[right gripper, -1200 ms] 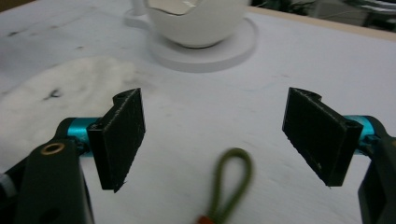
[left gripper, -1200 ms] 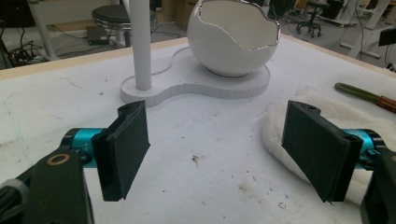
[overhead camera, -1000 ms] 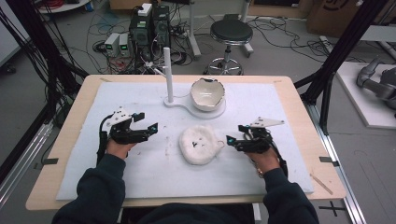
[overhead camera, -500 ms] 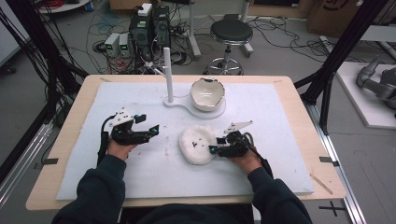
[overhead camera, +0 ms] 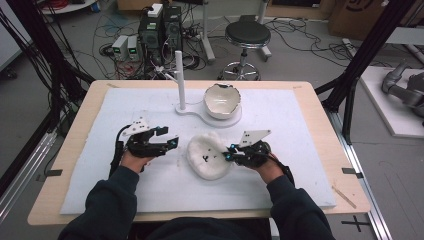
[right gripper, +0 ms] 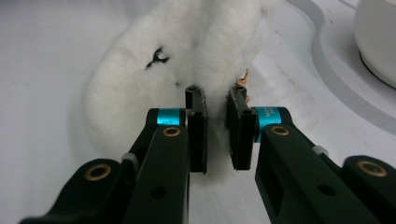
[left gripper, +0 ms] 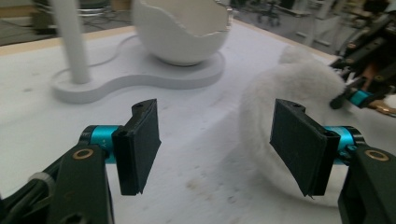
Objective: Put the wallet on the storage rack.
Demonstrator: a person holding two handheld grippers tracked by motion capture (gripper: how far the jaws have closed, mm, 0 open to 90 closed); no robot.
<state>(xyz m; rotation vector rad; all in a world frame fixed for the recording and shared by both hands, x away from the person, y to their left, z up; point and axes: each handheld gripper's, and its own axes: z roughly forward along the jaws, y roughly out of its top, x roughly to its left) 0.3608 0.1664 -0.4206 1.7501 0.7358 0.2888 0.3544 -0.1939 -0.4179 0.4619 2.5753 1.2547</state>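
The right claw [right gripper: 215,135] pinches a fold of the white fluffy toy [overhead camera: 207,156], which lies on the worktop [overhead camera: 300,125] in front of the eggshell bowl [overhead camera: 222,100] (on its stand). The left claw [left gripper: 219,149] is spread, empty.

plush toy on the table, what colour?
White fluffy plush toy with small black stitched markings; clearest in the right gripper view.

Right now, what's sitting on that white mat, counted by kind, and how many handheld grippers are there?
Fluffy white plush toy: 1
White eggshell-shaped bowl: 1
White stand with upright post: 1
Handheld grippers: 2, the left gripper and the right gripper
Total: 5
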